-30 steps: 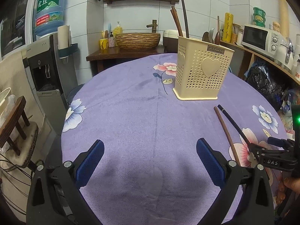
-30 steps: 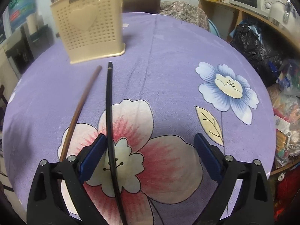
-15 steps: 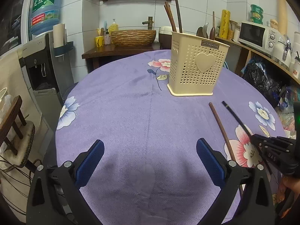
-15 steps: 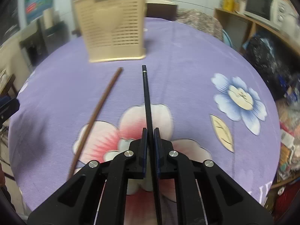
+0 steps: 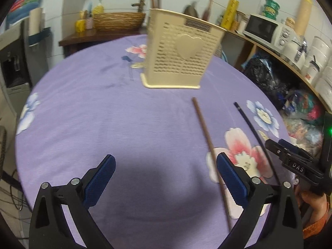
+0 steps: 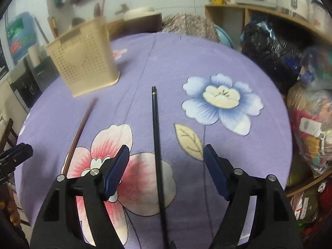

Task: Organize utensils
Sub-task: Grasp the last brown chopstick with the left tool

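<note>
A black chopstick (image 6: pixel 156 143) is seen lying on the round surface (image 5: pixel 103 112), which is covered by a purple cloth printed with flowers. It runs lengthwise between the fingers (image 6: pixel 116 170) of the right gripper (image 6: pixel 166 171), which are spread wide and touch neither side of it. A brown chopstick (image 5: pixel 209 151) lies just beside it to the left, roughly parallel and apart from it; its near part passes close by the right-hand finger of the left gripper (image 5: pixel 166 178). The left gripper's fingers (image 5: pixel 99 180) are likewise held wide, with nothing between them.

Beyond both chopsticks a cream perforated utensil holder (image 5: pixel 178 58), marked with a raised heart, stands upright on the surface; dark and brown handles are seen rising from its top.

Around the surface the room is crowded. A woven basket (image 5: pixel 118 20) rests on a dark side table against a white tiled wall. A wooden shelf to the right carries a white microwave (image 5: pixel 267 31) and tall containers, with black and coloured bags (image 6: pixel 269 56) piled beneath it. A water dispenser (image 5: pixel 12 62) is noted at the left edge.
</note>
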A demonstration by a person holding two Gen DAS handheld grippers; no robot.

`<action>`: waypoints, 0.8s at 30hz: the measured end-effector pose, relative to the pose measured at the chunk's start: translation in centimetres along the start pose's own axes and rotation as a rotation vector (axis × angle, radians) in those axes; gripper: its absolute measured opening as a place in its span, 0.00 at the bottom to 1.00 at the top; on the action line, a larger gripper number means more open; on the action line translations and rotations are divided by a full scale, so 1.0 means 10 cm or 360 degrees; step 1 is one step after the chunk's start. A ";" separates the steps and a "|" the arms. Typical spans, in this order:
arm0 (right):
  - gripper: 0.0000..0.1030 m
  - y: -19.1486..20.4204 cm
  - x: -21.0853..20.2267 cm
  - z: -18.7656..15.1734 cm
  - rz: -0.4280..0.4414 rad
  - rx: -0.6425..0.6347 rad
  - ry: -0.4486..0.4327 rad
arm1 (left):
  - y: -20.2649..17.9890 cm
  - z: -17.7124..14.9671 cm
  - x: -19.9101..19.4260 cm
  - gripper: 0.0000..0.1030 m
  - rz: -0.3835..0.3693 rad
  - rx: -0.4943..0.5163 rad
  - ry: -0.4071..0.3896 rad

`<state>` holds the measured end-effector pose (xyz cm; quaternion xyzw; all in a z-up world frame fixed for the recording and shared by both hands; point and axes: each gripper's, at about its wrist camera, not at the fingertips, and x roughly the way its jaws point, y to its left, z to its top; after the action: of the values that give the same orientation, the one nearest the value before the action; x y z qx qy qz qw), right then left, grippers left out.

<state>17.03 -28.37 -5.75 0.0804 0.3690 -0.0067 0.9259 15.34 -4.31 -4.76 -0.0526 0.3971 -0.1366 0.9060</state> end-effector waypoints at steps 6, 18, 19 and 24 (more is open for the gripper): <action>0.72 -0.13 0.01 0.05 0.0058 0.0035 0.0022 | -0.43 0.20 0.38 0.78 -0.0071 0.0163 0.0109; 0.71 -0.04 0.20 0.46 0.0128 -0.0089 0.0048 | -0.70 0.57 0.99 0.32 0.0018 0.0170 0.0249; 0.70 -0.03 0.24 0.49 0.0139 -0.0089 0.0060 | -0.70 0.59 1.00 0.30 0.0029 0.0175 0.0251; 0.56 -0.03 0.51 0.68 0.0165 -0.0089 0.0138 | -0.70 0.62 1.03 0.28 0.0043 0.0188 0.0259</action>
<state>25.32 -29.50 -4.45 0.0739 0.4043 0.0550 0.9100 25.15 -14.09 -6.37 0.0176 0.4613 -0.1513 0.8741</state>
